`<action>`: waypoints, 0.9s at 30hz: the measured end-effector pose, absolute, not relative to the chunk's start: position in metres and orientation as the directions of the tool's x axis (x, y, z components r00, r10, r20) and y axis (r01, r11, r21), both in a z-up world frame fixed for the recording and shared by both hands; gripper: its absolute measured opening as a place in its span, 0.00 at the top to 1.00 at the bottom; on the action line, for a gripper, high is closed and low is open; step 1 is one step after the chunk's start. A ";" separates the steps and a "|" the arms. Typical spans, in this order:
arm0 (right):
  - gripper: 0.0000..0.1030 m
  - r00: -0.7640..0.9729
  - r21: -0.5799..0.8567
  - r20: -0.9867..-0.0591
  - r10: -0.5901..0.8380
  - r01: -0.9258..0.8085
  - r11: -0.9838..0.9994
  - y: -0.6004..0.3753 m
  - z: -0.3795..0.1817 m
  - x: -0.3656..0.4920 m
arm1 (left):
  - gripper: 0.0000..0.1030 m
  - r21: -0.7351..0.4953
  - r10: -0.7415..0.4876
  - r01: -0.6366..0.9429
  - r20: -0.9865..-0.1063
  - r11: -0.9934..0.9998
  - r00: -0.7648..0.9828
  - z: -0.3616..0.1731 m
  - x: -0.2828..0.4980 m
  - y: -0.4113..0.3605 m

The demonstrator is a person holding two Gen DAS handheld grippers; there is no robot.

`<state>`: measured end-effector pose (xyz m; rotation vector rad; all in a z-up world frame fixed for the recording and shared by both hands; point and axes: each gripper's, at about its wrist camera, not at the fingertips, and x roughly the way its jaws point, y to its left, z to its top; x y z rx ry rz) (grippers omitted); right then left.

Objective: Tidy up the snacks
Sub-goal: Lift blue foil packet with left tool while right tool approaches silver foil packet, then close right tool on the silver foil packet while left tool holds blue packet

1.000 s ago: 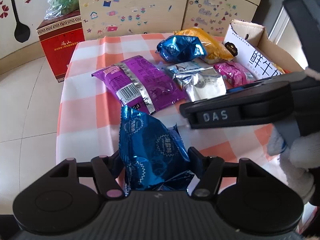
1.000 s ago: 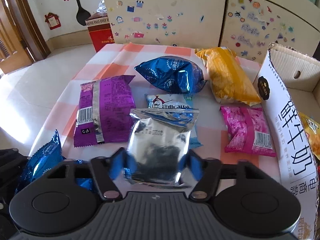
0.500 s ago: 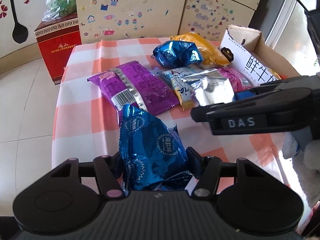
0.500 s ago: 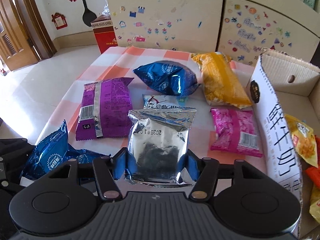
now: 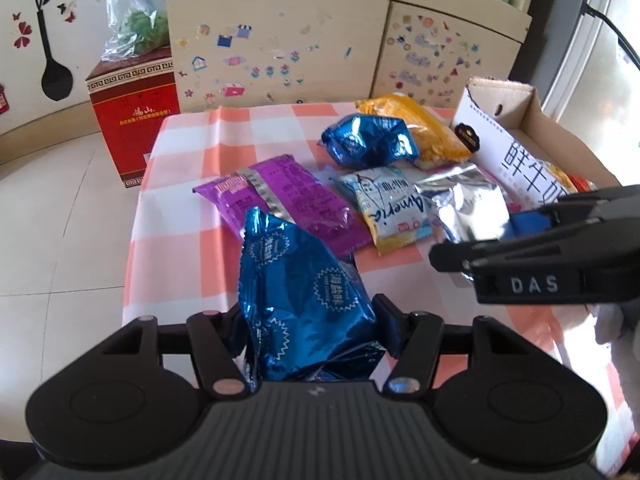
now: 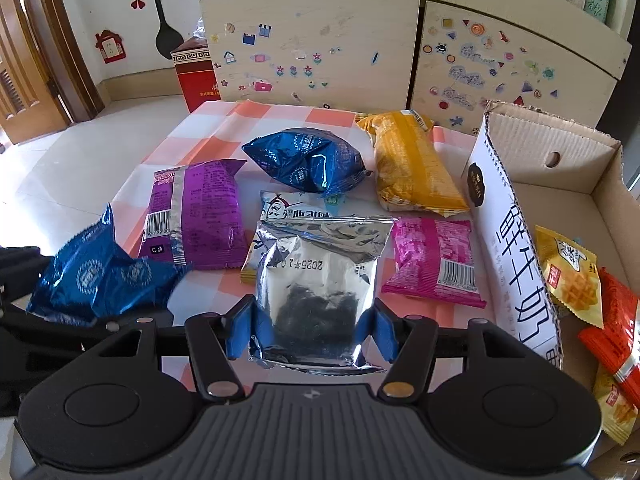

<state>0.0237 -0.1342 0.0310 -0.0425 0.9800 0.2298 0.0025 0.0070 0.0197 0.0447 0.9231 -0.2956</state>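
Home interior, lived-in room. Kids' stickers are covering the beige cabinet standing behind the checkered-cloth table. Spoon-and-flower wall decal is showing left of the cabinet, wooden door further left, red gift box sitting on tiled floor beside the cabinet.

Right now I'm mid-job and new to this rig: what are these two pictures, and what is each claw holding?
Each picture comes from a camera on a hand-held two-finger gripper, looking along its fingers. In the left wrist view, the left gripper pinches a blue foil snack bag. In the right wrist view, the right gripper pinches a silver pouch. On the checked tablecloth lie a purple pack, another blue bag, a yellow pack, a pink pack and a white packet. The cardboard box at right already holds snacks.
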 end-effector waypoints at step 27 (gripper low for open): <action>0.36 0.639 -0.007 -0.764 0.088 -0.145 0.989 -0.152 0.077 0.005 | 0.41 -0.093 -0.270 0.287 -0.683 0.953 0.678 0.070 0.021 -0.017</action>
